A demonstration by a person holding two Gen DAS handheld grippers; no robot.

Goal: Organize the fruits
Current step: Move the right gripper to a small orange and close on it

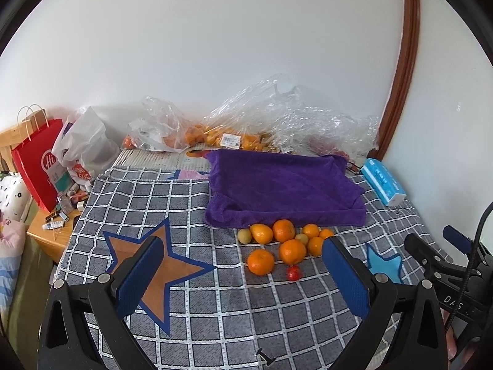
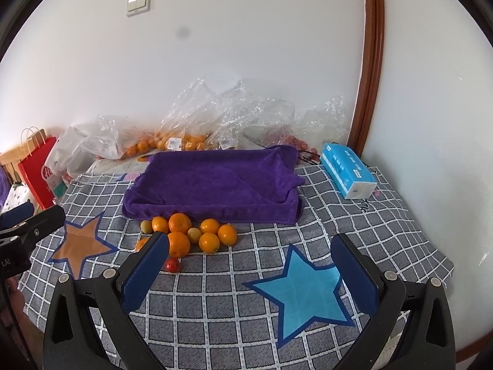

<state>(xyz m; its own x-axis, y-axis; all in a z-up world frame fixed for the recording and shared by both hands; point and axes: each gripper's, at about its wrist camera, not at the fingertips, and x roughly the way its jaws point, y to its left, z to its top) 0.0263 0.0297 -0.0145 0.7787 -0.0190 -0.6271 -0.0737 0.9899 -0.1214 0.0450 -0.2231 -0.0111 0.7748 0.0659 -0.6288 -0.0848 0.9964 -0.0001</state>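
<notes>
Since the left gripper [image 1: 243, 273] hangs spread and empty near the oranges [image 1: 285, 242] heaped against the purple towel [image 1: 283, 188], a careless nudge could scatter them. Rightward, the right gripper [image 2: 249, 265] gapes empty too; the small red fruit [image 2: 172, 265] just beside its left finger might roll away.

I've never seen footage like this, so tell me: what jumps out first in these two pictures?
A cluster of oranges with a few small yellow-green fruits and one small red fruit lies on the checked cloth, just in front of a purple towel. Two big stars mark the cloth, an orange star to the left and a blue star to the right. Both grippers, left and right, are open and empty.
</notes>
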